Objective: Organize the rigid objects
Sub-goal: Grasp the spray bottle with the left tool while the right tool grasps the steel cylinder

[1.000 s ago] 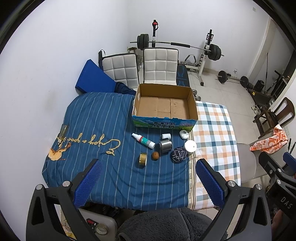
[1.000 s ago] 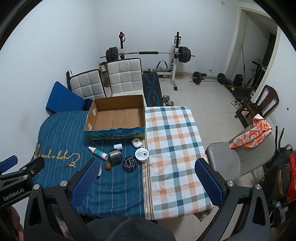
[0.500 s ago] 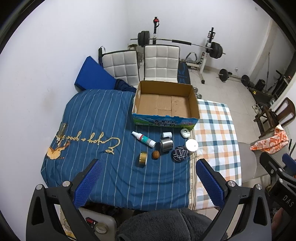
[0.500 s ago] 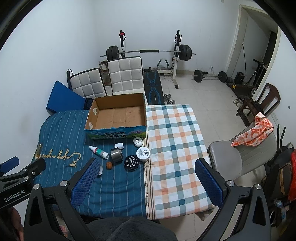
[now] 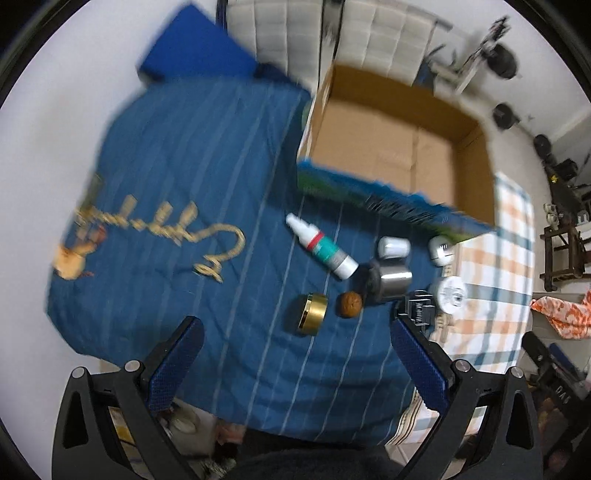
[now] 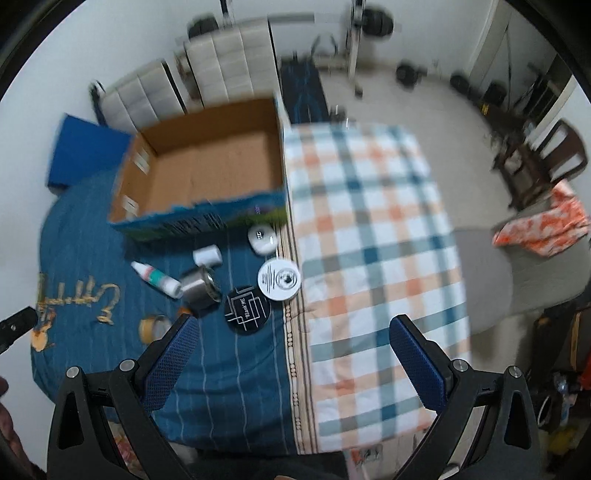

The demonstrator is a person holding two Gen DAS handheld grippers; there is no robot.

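Observation:
An empty cardboard box stands on the bed. In front of it lie a white dropper bottle, a gold tape roll, a walnut, a steel cup, a small white cap, a black round disc, a white round tin and a white case. My left gripper is open above the bed's near part. My right gripper is open too, over the seam between the two covers.
A blue striped cover and a checked cover lie on the bed. White padded chairs, a blue mat and weight equipment stand behind it. A grey chair with orange cloth is at the right.
Both grippers have dropped and moved forward toward the bed; the box and the small objects now look much larger. Both stay open. The objects have not moved.

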